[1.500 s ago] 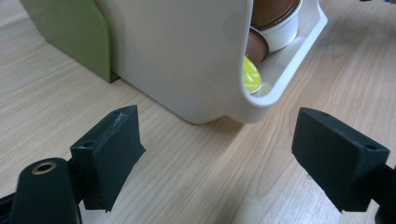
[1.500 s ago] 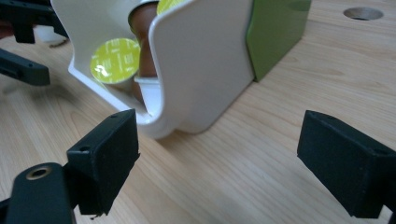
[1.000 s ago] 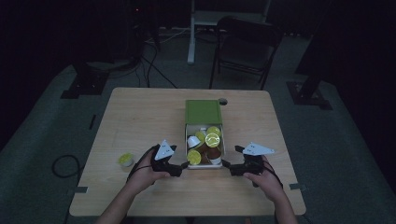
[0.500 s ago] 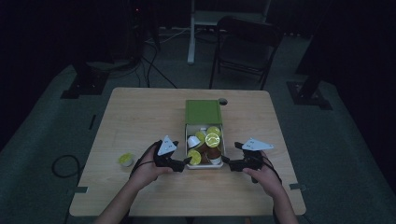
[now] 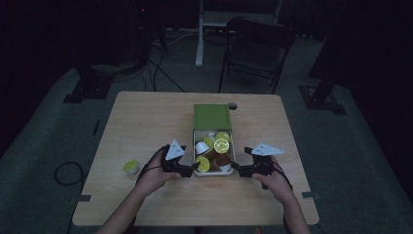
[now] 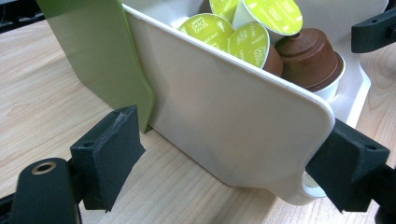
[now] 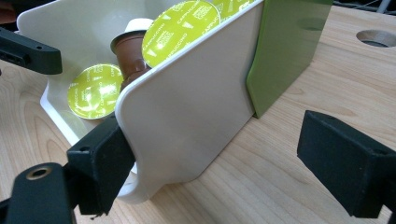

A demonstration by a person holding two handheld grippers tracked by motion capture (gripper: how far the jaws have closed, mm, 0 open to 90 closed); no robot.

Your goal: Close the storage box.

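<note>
High view: my left claw [image 5: 194, 170] and right claw [image 5: 235, 167] flank the tray [image 5: 212, 173] of pods [image 5: 221, 145] on the table [image 5: 146, 122], both with jaws apart.

Capsules [image 5: 214, 148] in the tray [image 5: 213, 173], sleeve [image 5: 212, 116] behind it, lone capsule [image 5: 130, 166] far left on table [image 5: 146, 117]

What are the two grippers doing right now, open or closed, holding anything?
Left gripper: open, jaws set wide against the white drawer's side wall, nothing clamped.
Right gripper: open at the drawer's other side, holding nothing.
</note>
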